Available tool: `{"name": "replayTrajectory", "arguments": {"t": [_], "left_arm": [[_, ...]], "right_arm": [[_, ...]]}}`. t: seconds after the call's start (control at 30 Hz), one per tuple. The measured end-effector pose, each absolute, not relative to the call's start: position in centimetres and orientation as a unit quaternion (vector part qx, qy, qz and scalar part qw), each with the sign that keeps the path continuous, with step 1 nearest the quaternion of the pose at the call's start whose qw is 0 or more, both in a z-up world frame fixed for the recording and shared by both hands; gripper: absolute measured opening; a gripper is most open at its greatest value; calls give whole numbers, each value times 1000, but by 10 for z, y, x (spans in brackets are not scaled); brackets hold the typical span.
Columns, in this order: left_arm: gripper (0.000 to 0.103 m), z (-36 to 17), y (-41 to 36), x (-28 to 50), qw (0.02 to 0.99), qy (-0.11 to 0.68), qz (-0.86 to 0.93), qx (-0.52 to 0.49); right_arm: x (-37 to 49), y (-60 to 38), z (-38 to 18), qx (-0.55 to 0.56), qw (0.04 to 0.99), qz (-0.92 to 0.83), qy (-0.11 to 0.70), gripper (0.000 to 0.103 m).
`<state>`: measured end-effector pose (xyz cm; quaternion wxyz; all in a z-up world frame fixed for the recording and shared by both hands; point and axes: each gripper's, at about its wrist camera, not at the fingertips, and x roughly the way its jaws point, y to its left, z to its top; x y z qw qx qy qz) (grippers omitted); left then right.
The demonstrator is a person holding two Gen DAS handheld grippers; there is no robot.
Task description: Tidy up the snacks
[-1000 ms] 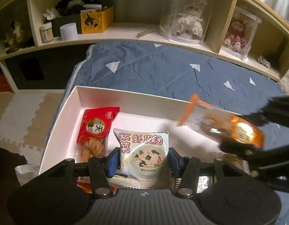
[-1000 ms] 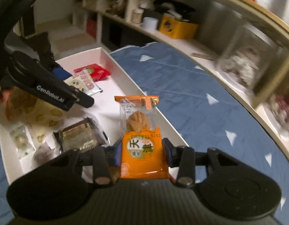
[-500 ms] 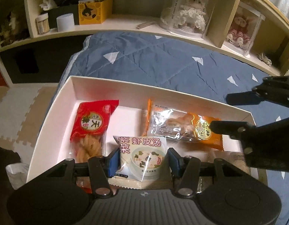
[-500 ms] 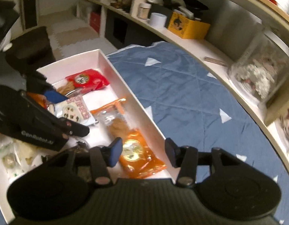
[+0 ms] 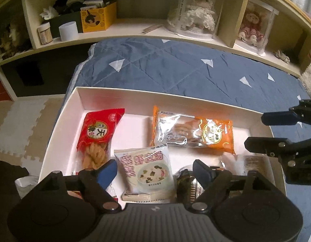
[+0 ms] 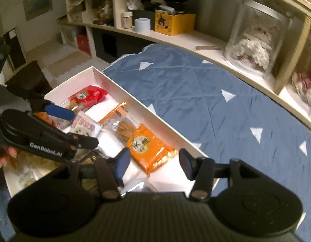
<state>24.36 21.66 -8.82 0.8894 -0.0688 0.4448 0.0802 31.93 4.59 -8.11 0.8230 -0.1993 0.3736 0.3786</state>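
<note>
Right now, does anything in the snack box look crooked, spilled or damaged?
Nothing is spilled or torn. The orange packet lies flat, crosswise to the red packet in the white box. The seaweed soup packet is tilted, resting on other snacks.

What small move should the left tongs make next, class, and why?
Probably lower the left tongs and close on the white soup packet: they are open, the packet lies between the fingers, and the orange snack packet already lies in the white tray.

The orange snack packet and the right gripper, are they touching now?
Apart. In the left wrist view the right gripper stands open past the orange snack packet, with bare white tray floor between them.
</note>
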Motion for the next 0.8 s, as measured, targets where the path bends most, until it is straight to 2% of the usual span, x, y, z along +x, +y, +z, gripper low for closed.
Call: {"name": "replayTrajectory", "arguments": {"t": [0.4, 0.53, 0.67, 0.8], "left_arm": [[97, -69, 203, 224, 896, 430, 87, -66], [101, -63, 196, 214, 898, 428, 88, -62], [103, -55, 187, 203, 900, 422, 90, -59], [103, -41, 176, 190, 905, 411, 96, -59]], "right_arm": [[308, 13, -80, -114, 851, 332, 390, 69], [300, -1, -78, -86, 865, 310, 385, 75], [287, -16, -73, -60, 879, 289, 375, 86], [274, -26, -67, -44, 889, 271, 366, 90]]}}
